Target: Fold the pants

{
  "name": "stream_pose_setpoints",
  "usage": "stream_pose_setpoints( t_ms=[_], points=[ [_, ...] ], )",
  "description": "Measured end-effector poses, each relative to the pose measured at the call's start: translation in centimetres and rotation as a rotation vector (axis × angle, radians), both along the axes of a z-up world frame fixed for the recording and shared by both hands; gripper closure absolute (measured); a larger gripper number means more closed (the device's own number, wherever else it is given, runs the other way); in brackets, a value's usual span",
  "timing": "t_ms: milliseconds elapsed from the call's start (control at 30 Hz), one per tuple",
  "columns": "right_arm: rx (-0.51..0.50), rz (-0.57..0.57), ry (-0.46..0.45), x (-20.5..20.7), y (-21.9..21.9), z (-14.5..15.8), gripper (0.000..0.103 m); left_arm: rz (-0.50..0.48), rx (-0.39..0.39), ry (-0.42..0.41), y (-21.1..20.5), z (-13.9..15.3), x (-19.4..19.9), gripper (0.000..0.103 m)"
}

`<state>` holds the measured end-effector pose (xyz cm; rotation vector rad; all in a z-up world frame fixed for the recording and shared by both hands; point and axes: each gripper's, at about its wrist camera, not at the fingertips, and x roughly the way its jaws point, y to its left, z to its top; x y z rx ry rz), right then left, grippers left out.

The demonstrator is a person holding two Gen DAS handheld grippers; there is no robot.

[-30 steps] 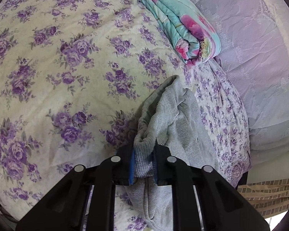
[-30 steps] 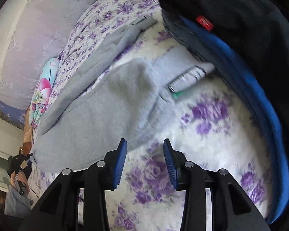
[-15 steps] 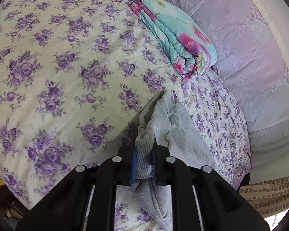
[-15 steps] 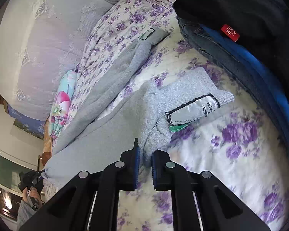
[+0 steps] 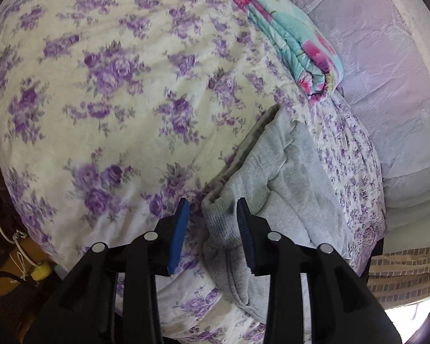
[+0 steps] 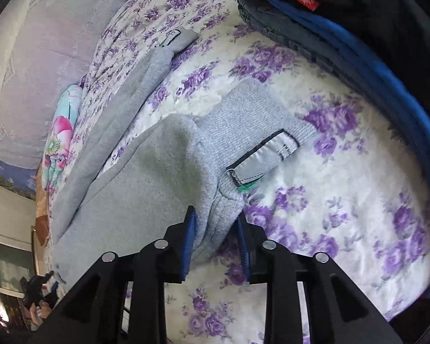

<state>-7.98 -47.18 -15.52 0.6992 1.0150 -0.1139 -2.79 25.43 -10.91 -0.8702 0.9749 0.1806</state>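
Bed: a floral quilt [image 5: 106, 91], cream with purple roses, covers the mattress; a pale lilac sheet [image 5: 387, 71] lies beyond it.
Dark clothes [image 6: 358, 28]: black and blue garments heaped at the quilt's far edge.
Pants [image 6: 146, 177]: grey sweatpants spread on the quilt, waistband label up.
Folded blanket [image 5: 289, 40]: turquoise and pink, beside the pants' far end.
Left gripper [image 5: 212, 220]: angled down, jaws opening; the ribbed cuff sits between them, pads off it; half a second ago it was clamped.
Right gripper [image 6: 216, 229]: angled down, jaws opening around a waistband fold, released likewise.
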Motion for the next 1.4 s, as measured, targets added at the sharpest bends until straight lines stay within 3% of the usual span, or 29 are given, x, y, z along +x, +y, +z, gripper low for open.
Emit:
stream_pose_setpoints(
  t_ms=[100, 200, 333, 500, 600, 633, 733, 833, 900, 933, 1133, 1267, 1400],
  points=[
    [-0.157, -0.036, 0.000, -0.8, -0.4, 2.2, 0.068, -0.032, 0.083, -0.075, -0.3, 3.1, -0.4, 0.070],
    [-0.308, -0.070, -0.117, -0.8, 0.2, 5.6, 0.068, -0.153, 0.124, -0.134, -3.2, 4.9, 1.1, 0.070],
    [-0.325, 0.111, -0.232, 2.7, 5.4, 7.2, 0.066, -0.301, 0.134, -0.132, -7.8, 3.9, 4.8, 0.067],
    [-0.264, 0.279, -0.195, 6.5, 12.3, 4.5, 0.061, -0.372, 0.206, -0.018, -10.5, -0.2, 7.8, 0.065],
    [-0.239, 0.330, -0.074, 8.1, 14.3, 0.9, 0.054, -0.375, 0.196, 0.021, -10.1, -2.6, 8.3, 0.068],
    [-0.234, 0.345, -0.003, 8.7, 14.8, -0.8, 0.054, -0.382, 0.209, 0.028, -10.2, -2.9, 8.4, 0.069],
    [-0.263, 0.342, -0.007, 8.6, 15.3, -0.7, 0.053, -0.411, 0.224, 0.033, -10.4, -2.3, 8.5, 0.069],
    [-0.243, 0.305, -0.081, 8.4, 15.1, 2.0, 0.053, -0.417, 0.194, -0.038, -9.1, -0.3, 8.3, 0.062],
    [-0.237, 0.290, -0.159, 8.4, 15.1, 4.7, 0.053, -0.387, 0.211, -0.086, -7.4, 1.4, 8.3, 0.038],
    [-0.230, 0.288, -0.197, 8.7, 15.2, 6.0, 0.053, -0.373, 0.218, -0.100, -6.4, 2.0, 8.5, 0.035],
    [-0.229, 0.288, -0.369, 10.0, 17.9, 11.7, 0.045, -0.392, 0.218, -0.113, -2.0, 3.3, 13.4, 0.034],
    [-0.254, 0.313, -0.413, 10.4, 20.6, 13.7, 0.043, -0.475, 0.187, -0.085, -1.3, 2.0, 17.0, 0.035],
    [-0.313, 0.425, -0.435, 11.4, 23.4, 14.8, 0.041, -0.515, 0.168, -0.086, -2.0, 0.7, 18.9, 0.037]
  ],
)
